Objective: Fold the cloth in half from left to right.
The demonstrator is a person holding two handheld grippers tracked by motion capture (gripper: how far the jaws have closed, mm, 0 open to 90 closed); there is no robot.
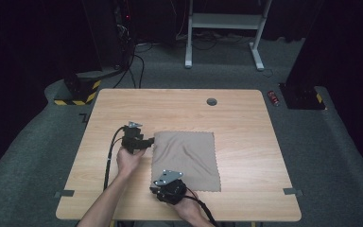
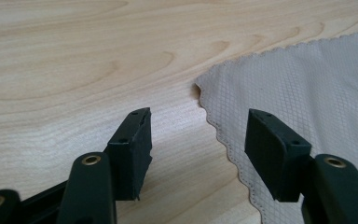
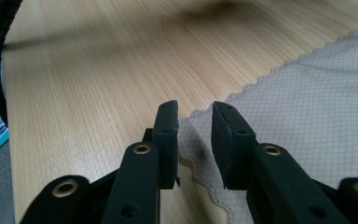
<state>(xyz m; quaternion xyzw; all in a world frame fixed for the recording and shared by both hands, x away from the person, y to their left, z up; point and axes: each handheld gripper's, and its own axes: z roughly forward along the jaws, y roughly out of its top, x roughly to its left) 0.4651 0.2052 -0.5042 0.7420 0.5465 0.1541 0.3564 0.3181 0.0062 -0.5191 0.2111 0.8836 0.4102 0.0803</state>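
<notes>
High view is showing the cloth (image 1: 186, 158) lying flat mid-surface (image 1: 246, 118). The left gripper (image 1: 150, 141) and right gripper (image 1: 154, 190) are both gaping, ungripped, at its left corners; closing too high risks missing the thin edge.

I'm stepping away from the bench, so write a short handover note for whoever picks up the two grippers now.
Left gripper: jaws open, at the cloth's far left corner, nothing between them.
Right gripper: jaws part open, straddling the scalloped edge at the near left corner, not pressing on it.
The cloth lies flat and unfolded on the table.
Done: both grippers brought to their corners.
Left: close on the corners; probably fold.
</notes>
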